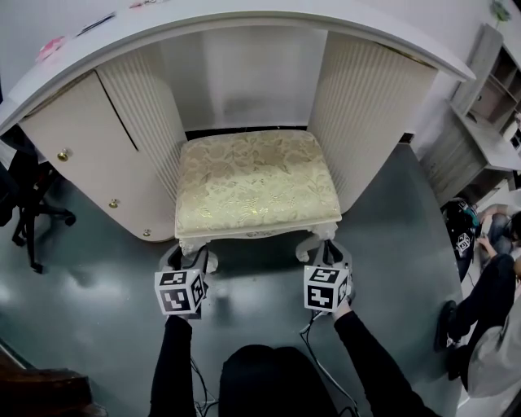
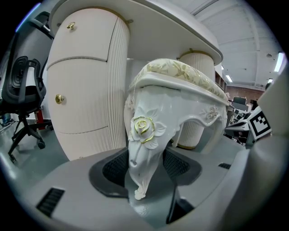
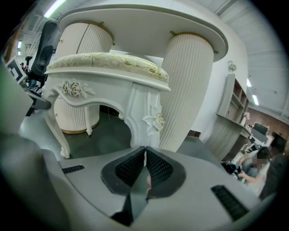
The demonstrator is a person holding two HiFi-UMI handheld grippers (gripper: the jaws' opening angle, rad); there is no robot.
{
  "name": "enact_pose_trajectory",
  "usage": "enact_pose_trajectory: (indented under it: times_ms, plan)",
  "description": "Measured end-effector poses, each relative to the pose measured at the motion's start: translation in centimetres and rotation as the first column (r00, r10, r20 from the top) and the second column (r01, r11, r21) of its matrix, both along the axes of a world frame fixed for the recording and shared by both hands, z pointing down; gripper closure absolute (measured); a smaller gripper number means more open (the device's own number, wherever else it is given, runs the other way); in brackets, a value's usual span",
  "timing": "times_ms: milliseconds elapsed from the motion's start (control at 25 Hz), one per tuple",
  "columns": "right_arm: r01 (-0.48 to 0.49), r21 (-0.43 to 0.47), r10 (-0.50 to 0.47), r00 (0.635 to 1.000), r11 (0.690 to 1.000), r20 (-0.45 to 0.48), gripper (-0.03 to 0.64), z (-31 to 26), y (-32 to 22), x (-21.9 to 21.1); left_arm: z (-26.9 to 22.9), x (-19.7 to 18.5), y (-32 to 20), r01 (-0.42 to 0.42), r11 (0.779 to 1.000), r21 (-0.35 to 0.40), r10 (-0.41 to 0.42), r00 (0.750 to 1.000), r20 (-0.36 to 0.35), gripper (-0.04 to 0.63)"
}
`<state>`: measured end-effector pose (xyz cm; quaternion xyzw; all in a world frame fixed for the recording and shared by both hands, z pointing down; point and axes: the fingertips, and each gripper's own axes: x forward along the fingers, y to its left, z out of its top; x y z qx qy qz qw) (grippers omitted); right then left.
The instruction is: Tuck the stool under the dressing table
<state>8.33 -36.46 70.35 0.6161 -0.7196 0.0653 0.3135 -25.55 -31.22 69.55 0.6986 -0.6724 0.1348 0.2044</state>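
stool (image 1: pixel 256 179), a cream-and-gold brocade cushion on white carved legs, stands on the glossy grey floor (image 1: pixel 391 236) in the head view. its back half sits between the two fluted pedestals of the white curved dressing table (image 1: pixel 244 20), and its front edge points out toward us. we hold the left gripper (image 1: pixel 189 261) at the front left leg (image 1: pixel 199 247) and the right gripper (image 1: pixel 330 254) at the front right leg (image 1: pixel 309 243), both low near the floor.

in the left gripper view, we see the jaws clamped on the front left leg (image 2: pixel 143 135), which bears a gilded rose. the dark ribbed pads (image 2: pixel 115 169) sit against it on either side. a black office chair (image 2: pixel 25 90) stands beside the dressing table (image 2: pixel 86 81).

in the right gripper view, the right gripper (image 3: pixel 144 153) has its jaws together, tips meeting with nothing between them. they sit just before the front right leg (image 3: pixel 144 113), and we cannot tell whether they touch it.
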Motion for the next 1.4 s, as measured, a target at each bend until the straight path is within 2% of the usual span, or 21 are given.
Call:
enact_pose_trajectory:
  times_ms: [480,760,1040,1240,1400]
  plan:
    - [-0.009,0.002,0.009,1.0,1.0,0.008,0.597,0.5,-1.3,-0.2,0.4,-0.2,-1.2,0.019,1.0,-0.007,-0.019,1.0,0.004,0.342]
    - [0.045,0.0,-0.045,0.998,0.999,0.039,0.6,-0.3,-0.6,-1.2,-0.1,-0.3,-0.7,0.072,0.997,-0.001,-0.072,0.997,0.003,0.342]
    - [0.109,-0.011,-0.106,0.986,0.994,0.129,0.611,-1.5,2.0,-2.9,-1.4,0.1,1.9,0.077,0.997,0.021,-0.077,0.997,-0.006,0.342]
    - [0.119,-0.001,-0.116,0.969,0.993,0.217,0.611,-2.1,3.5,-2.9,-2.3,0.6,3.8,0.07,0.997,0.036,-0.069,0.997,-0.019,0.344]
    - [0.131,-0.016,-0.122,0.954,0.991,0.274,0.612,-2.4,4.7,-2.6,-2.8,1.2,5.1,0.064,0.997,0.046,-0.063,0.998,-0.03,0.393]
